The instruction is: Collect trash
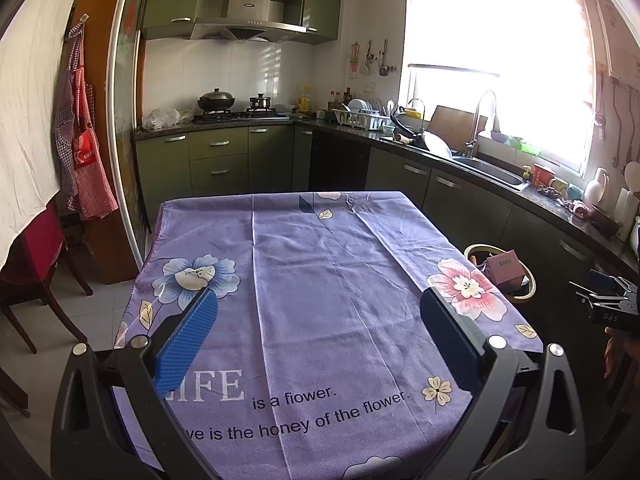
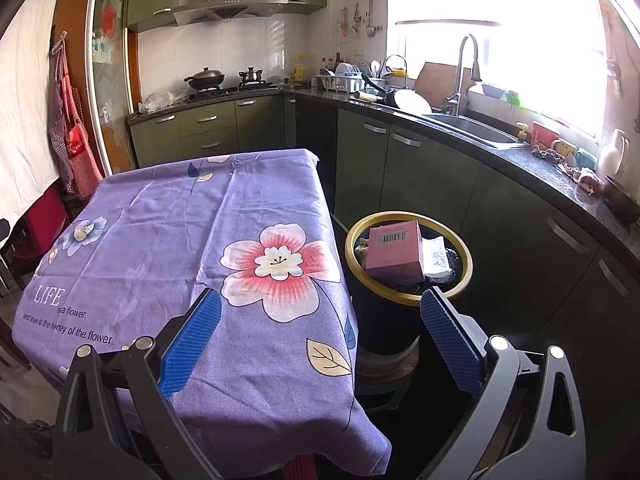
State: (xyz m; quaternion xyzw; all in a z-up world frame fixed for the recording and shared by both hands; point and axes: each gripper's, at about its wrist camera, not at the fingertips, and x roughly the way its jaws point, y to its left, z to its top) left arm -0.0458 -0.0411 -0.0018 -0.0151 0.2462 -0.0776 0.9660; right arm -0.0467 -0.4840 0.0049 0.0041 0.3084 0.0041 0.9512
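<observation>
A dark trash bin with a yellow rim (image 2: 406,299) stands on a stool right of the table. A pink box (image 2: 394,254) and crumpled white paper (image 2: 436,254) lie in it. The bin's rim (image 1: 530,286) and the pink box (image 1: 505,268) also show in the left wrist view past the table's right edge. My left gripper (image 1: 318,300) is open and empty above the purple floral tablecloth (image 1: 320,280). My right gripper (image 2: 320,304) is open and empty over the table's front right corner, beside the bin. The tablecloth (image 2: 168,220) carries nothing that I can see.
Green kitchen cabinets and a dark counter (image 2: 520,160) run along the back and right, with a sink (image 2: 468,126), dish rack (image 2: 344,82) and stove with pots (image 2: 208,80). A dark wooden chair (image 1: 36,280) stands left of the table. The other gripper (image 1: 608,300) shows at the right edge.
</observation>
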